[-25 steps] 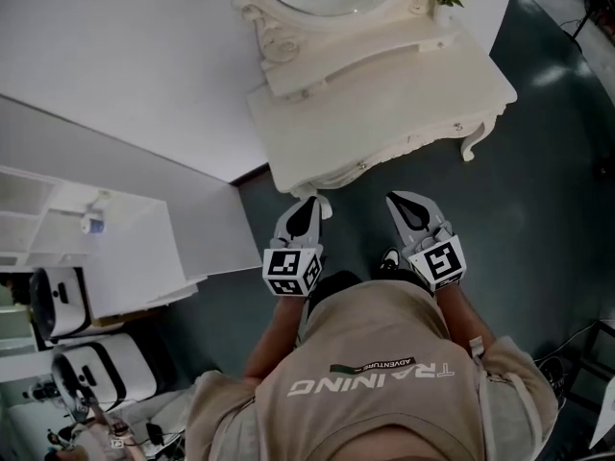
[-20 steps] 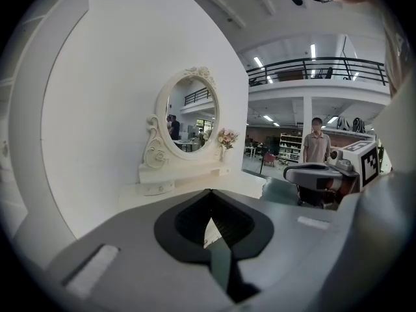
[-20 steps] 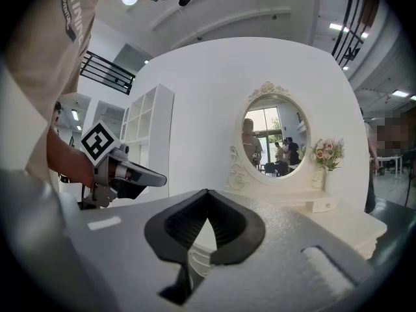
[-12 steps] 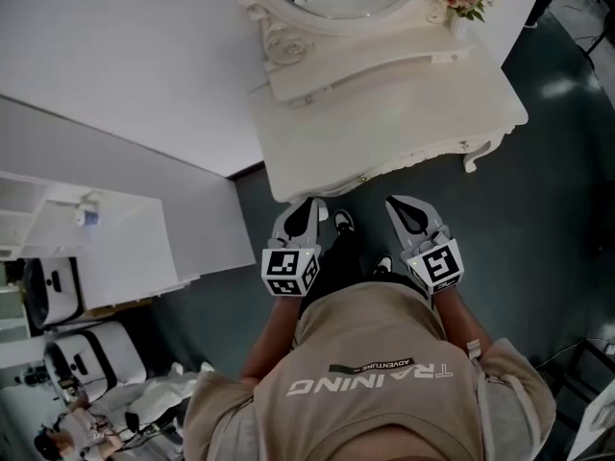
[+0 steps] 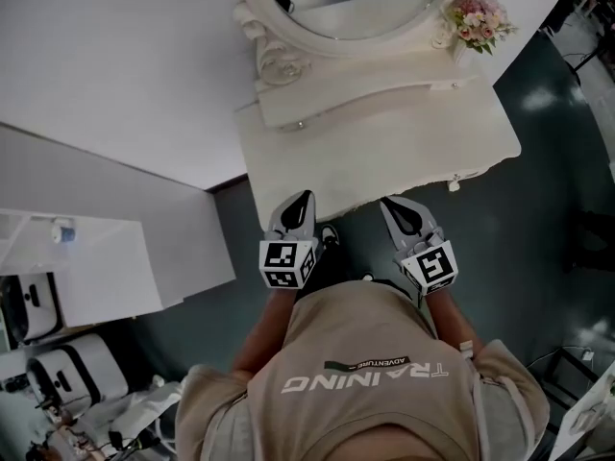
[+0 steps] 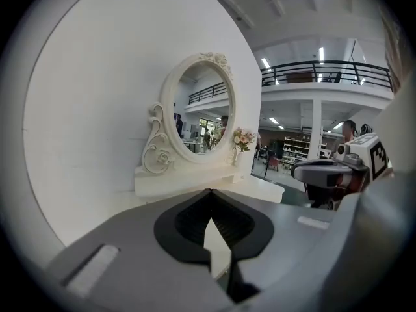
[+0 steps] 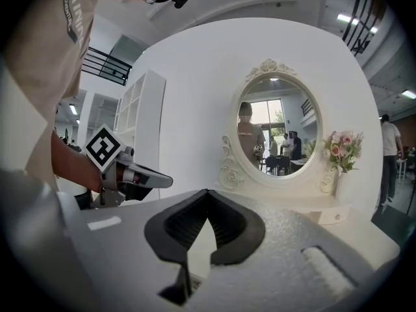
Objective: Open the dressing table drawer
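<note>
Approach: left tool (image 5: 305, 198) and right tool (image 5: 389, 202) closed, empty, near desk (image 5: 384, 152); next, find the drawer pull

Mirror (image 5: 356, 12) cut off at top, drawer front hidden under tabletop (image 5: 384, 147)

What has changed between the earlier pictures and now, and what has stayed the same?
The person stepped forward: the left gripper and right gripper, earlier short of the dressing table, are now at its front edge. Nothing was taken hold of. Both grippers stay shut and empty; the flowers stand as before.
</note>
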### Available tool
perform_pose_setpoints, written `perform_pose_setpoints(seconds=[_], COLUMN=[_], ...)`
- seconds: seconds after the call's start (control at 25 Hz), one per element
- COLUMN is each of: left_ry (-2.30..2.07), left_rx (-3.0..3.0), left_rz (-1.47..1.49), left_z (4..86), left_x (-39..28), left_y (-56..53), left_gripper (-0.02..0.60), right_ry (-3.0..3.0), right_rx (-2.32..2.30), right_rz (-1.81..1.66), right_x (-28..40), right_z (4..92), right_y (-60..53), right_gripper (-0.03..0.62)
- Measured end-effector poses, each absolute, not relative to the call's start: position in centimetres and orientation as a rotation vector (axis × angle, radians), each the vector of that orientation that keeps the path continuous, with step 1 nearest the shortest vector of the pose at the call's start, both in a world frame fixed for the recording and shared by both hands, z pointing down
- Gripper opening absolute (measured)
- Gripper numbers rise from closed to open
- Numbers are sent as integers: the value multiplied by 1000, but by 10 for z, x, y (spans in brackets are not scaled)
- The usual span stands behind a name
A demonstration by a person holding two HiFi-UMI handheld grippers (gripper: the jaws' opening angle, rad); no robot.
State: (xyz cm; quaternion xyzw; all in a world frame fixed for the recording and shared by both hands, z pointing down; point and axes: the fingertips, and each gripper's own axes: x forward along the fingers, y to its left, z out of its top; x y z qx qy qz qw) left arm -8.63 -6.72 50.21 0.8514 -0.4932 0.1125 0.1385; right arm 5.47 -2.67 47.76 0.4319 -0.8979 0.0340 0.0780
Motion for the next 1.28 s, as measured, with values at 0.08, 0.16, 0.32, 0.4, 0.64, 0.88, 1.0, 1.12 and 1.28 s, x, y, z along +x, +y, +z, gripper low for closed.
perform_pose_setpoints(seconds=[0.08,0.16,0.32,0.4,0.64,0.88,1.0,1.12,1.28], left_ry=[-1417,-1407,-1418,-1431,-1442,-1457,-1491,-1531,-1573], left_rx=[2474,2499,2538,2536,2522,2484,2452,2398,2338], left_rz=[331,348,386,383,414,430,433,435,435], left_z=[501,500,507,513,525,527,529,530,530], left_x=[-89,-94,-109,-114,-126,-128,-127,-127,-124], left_y=[-83,-96,-127,-145,-183,-199,-205,-205,-210], left_gripper=[18,18,18,18,18,18,18,18,18], right_ry=[-2682,-2675,-2664,-2657,-2638,-2659,-2692,-2717,-2769], right_rx=[1294,1308,1325,1330,1360,1324,1277,1207,1127], right_rz=[81,57,19,15,-8,2,0,-7,-41], right_x=[50,44,28,24,17,16,15,15,15], right_z=[472,467,460,459,456,453,452,454,450], right_y=[-43,-56,-83,-97,-130,-153,-162,-167,-181], right_gripper=[3,3,3,3,3,3,3,3,3])
